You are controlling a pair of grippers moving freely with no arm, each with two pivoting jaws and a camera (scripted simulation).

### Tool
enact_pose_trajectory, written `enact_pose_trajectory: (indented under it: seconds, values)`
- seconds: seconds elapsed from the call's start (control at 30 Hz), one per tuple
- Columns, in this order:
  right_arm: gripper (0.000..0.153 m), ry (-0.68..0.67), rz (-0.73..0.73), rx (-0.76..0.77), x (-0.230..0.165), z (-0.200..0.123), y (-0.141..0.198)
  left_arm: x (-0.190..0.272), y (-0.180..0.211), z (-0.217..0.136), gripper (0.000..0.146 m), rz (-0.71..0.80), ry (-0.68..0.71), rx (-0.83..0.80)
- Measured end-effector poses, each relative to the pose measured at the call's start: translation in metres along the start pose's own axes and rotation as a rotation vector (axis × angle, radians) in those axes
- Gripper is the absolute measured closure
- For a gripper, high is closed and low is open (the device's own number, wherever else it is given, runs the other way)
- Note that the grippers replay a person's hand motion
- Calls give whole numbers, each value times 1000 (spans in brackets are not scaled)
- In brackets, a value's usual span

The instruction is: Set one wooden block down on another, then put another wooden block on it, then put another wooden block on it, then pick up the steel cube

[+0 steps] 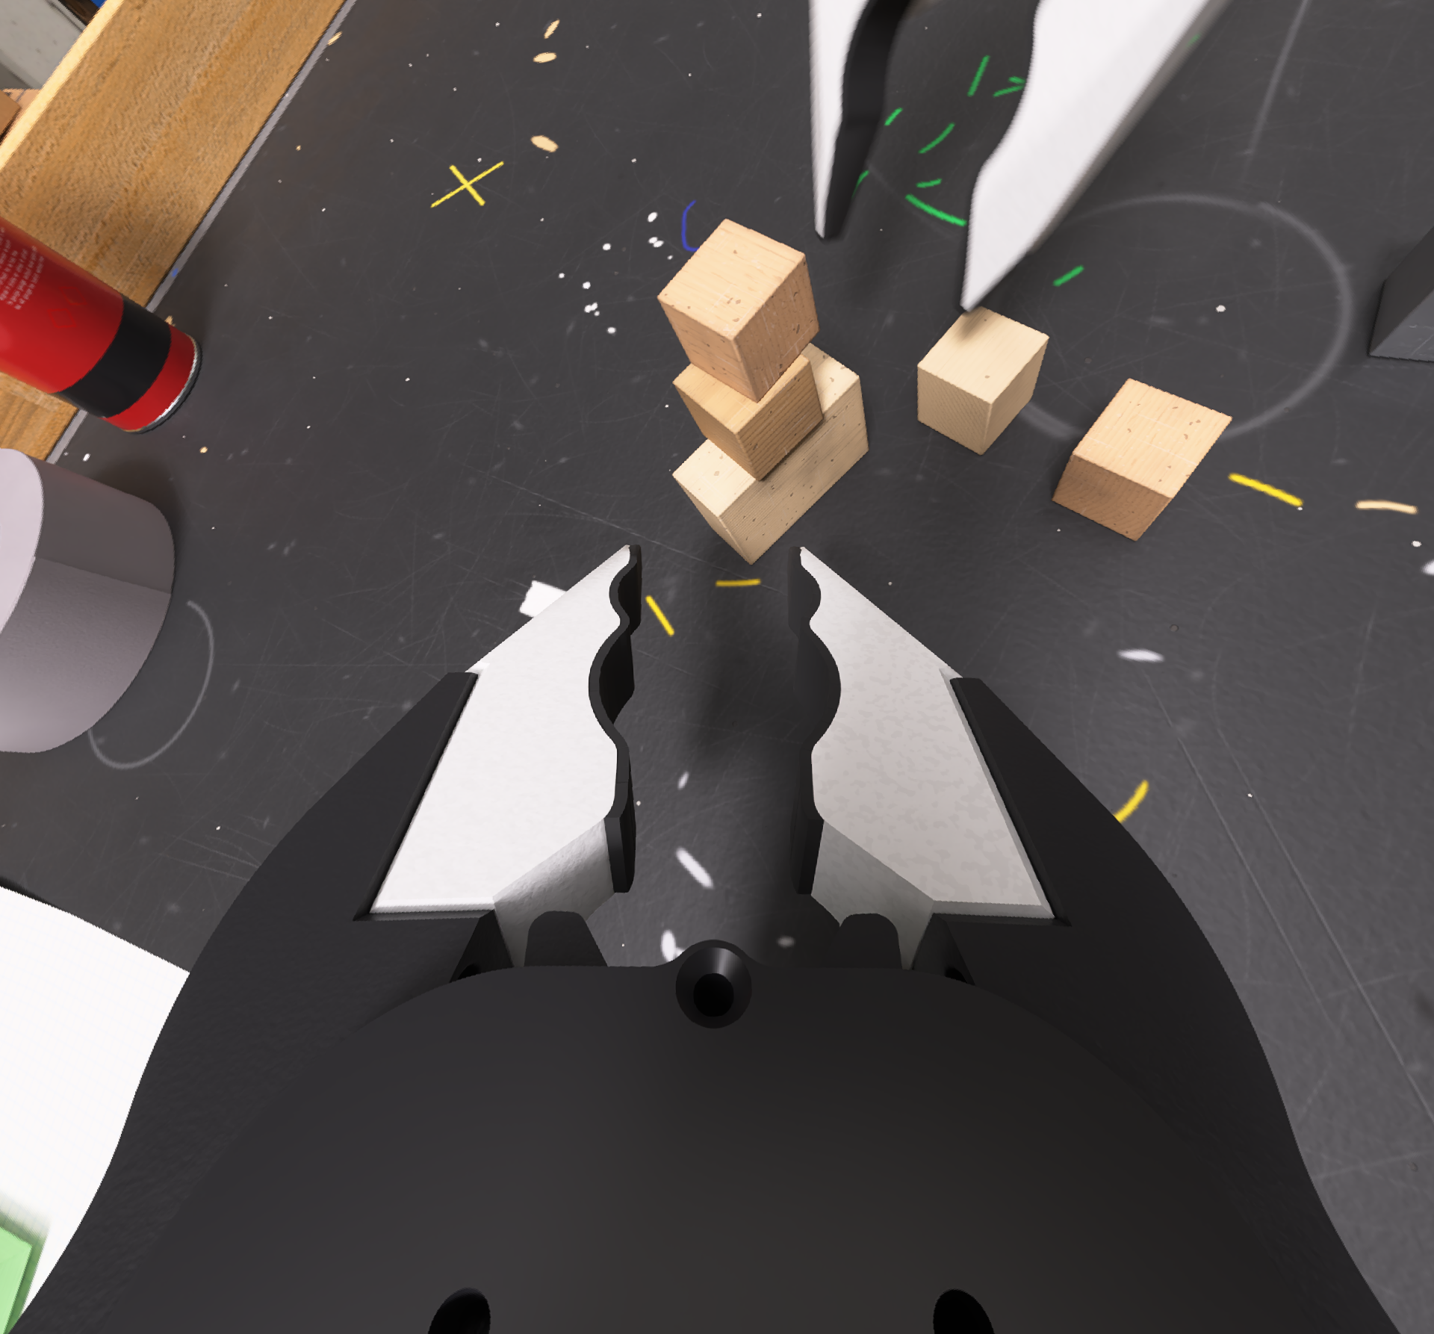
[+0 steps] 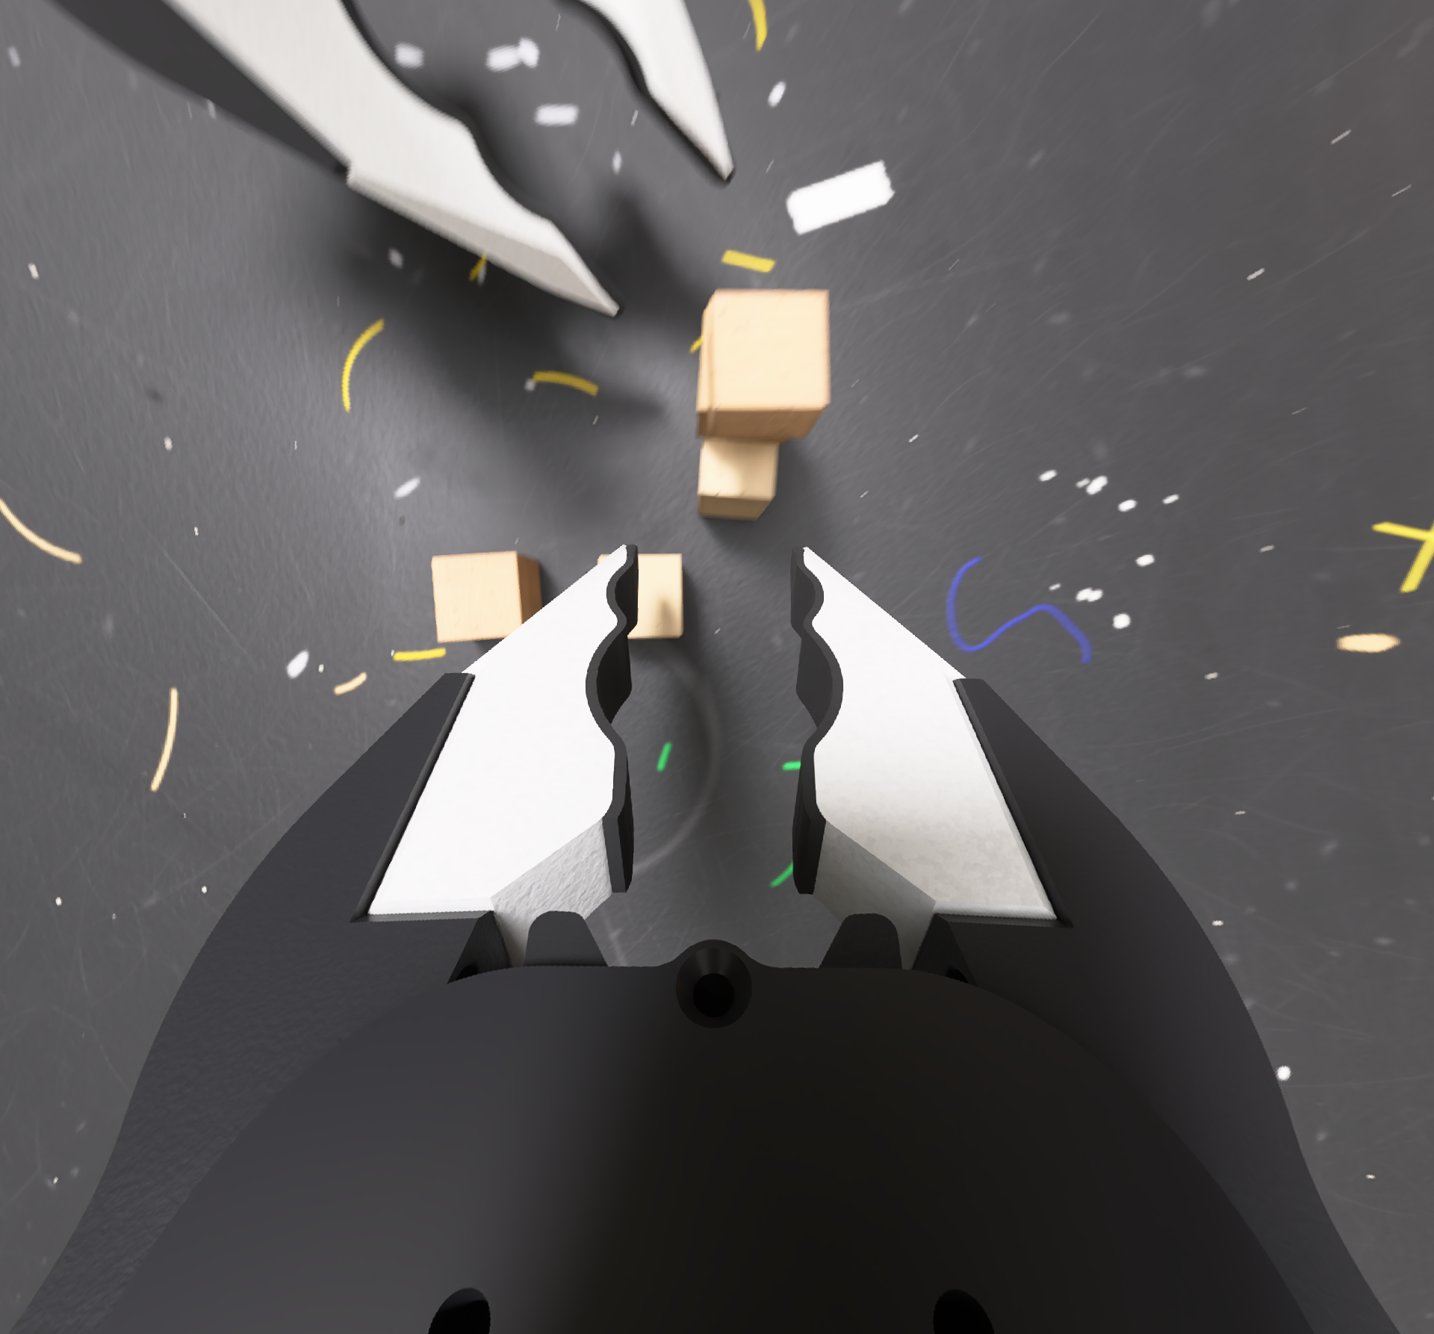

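Three wooden blocks stand stacked, each twisted a little: top block (image 1: 737, 303), middle block (image 1: 749, 420), bottom block (image 1: 776, 490). From above the top block (image 2: 764, 362) hides most of the stack. Two loose wooden blocks (image 1: 981, 377) (image 1: 1141, 455) lie right of it; they also show in the right wrist view (image 2: 659, 594) (image 2: 481, 594). My left gripper (image 1: 714, 559) is open and empty, just short of the stack. My right gripper (image 2: 714, 559) is open and empty, one fingertip over the nearer loose block. A dark grey block (image 1: 1404, 319) is cut off at the right edge.
A wooden beam (image 1: 155, 94) runs along the left. A red can (image 1: 93, 350) lies by it, with a pale cylinder (image 1: 70, 598) and a white object (image 1: 62, 1025) nearer. The dark tabletop (image 2: 1164, 753) bears paint marks. The other gripper shows in each view (image 1: 898, 268) (image 2: 669, 240).
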State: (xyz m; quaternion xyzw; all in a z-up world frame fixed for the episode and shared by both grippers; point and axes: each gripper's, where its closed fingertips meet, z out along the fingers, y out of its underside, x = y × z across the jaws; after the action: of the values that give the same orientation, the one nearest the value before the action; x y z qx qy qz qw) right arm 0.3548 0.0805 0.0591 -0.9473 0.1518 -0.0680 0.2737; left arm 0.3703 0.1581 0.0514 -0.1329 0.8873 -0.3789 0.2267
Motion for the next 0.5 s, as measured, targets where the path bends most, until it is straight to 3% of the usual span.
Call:
enact_pose_trajectory:
  seconds: [0.17,0.27,0.5]
  values:
    - [110,-50,4,-69,-21,24,26,3,0,1,108,8,4,-5]
    - [127,-51,1,-86,-23,28,30,2,-1,-1,108,2,-1,2]
    - [127,-19,-11,54,-9,-20,-15,0,-1,-2,108,0,-1,4]
